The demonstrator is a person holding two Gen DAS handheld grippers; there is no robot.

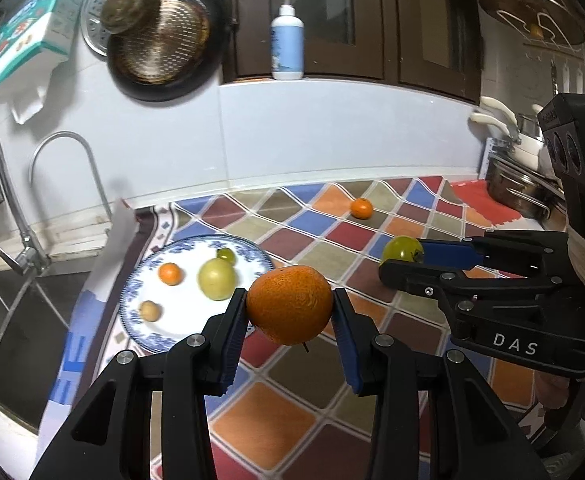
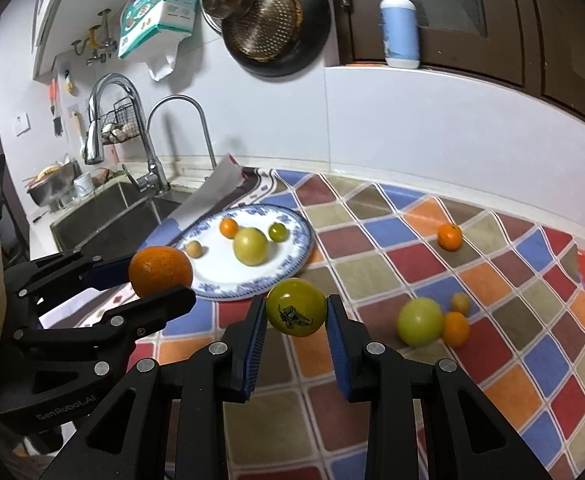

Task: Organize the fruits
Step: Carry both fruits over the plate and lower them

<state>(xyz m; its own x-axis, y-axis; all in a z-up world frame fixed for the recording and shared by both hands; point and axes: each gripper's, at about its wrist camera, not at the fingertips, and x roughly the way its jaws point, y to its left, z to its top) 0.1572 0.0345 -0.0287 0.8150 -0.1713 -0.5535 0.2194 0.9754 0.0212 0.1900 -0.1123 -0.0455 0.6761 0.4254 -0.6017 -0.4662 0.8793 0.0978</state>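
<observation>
Kitchen tiling and a sink framed the desk, which was covered by a checkered cloth (image 2: 372,240) of many colours. My left claw (image 1: 290,306) was closed on a large orange (image 1: 290,304), pads pressing both flanks, the fruit held clear above the cloth. My right claw (image 2: 296,308) was nearly shut on a green tomato (image 2: 296,307), likewise lifted. From the right wrist view, the blue-rimmed plate (image 2: 296,256) lay at 11 o'clock of the tomato, already carrying 4 fruits. At 3 o'clock of that claw, 3 loose fruits sat touching one another, and 1 small orange (image 2: 450,237) lay alone at 1 o'clock.

I judged the step in hand to be carrying both fruits to the plate. To do it well, I would have kept both grips steady, brought the left claw in first over the bare near part of the plate, and lowered until the orange touched before releasing. The tomato should go beside it, away from the rim, since round fruit could roll off.
</observation>
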